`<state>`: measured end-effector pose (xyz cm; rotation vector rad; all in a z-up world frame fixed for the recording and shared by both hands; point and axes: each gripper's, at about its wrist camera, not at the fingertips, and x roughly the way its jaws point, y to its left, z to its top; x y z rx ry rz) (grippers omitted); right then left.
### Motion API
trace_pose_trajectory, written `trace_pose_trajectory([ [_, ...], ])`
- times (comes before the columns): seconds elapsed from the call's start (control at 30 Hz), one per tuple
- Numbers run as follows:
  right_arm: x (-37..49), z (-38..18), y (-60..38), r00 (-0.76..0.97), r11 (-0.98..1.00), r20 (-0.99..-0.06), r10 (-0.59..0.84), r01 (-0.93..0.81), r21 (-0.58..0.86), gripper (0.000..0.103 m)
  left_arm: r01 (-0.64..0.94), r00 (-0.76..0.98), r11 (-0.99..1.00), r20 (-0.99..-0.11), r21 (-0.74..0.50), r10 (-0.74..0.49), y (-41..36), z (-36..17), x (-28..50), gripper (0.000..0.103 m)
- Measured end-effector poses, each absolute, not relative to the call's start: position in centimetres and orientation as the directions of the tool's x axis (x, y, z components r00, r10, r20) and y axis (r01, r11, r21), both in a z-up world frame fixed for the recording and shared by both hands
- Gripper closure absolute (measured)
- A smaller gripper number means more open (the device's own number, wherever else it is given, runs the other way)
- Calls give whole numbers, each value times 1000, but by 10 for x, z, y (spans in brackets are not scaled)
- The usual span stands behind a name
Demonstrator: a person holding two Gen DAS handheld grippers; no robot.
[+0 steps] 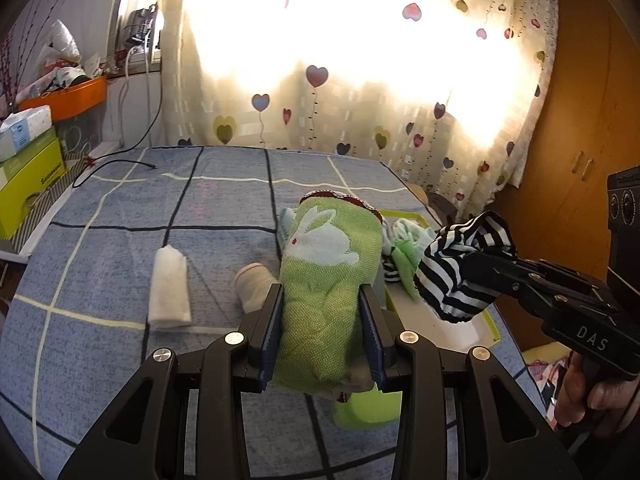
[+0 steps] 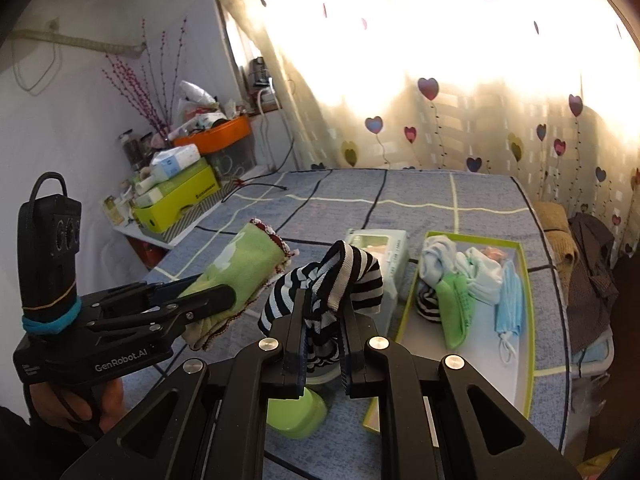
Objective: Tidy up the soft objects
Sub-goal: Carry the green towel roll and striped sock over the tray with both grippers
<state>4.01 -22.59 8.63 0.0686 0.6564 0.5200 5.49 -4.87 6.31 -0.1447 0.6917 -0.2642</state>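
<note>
1. Sorting is partway: we already have socks and a face mask (image 2: 510, 300) in the tray (image 2: 530, 320), while a white roll (image 1: 170, 288) and a beige roll (image 1: 254, 284) wait on the bedspread (image 1: 120, 208), left.
2. Our left tongs (image 1: 322, 320) clamp the green rabbit cloth (image 1: 328, 280); our right tongs (image 2: 324, 336) pinch the striped sock (image 2: 328, 280) near the tray.

At my twelve o'clock a backlit heart-print curtain (image 1: 360, 60) glows bright. Below it I see a bed's blue checked cover (image 1: 120, 240). A wooden wardrobe (image 1: 576, 128) stands at two o'clock, a cluttered shelf (image 2: 180, 184) at ten.
</note>
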Motion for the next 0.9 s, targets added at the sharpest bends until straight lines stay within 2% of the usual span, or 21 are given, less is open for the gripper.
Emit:
trace_pose_trajectory([
  [0.9,38,77,-288,710,912,-573,410,-334,238,91,331,676,915,-618,-231,-401,-125,66,66,65],
])
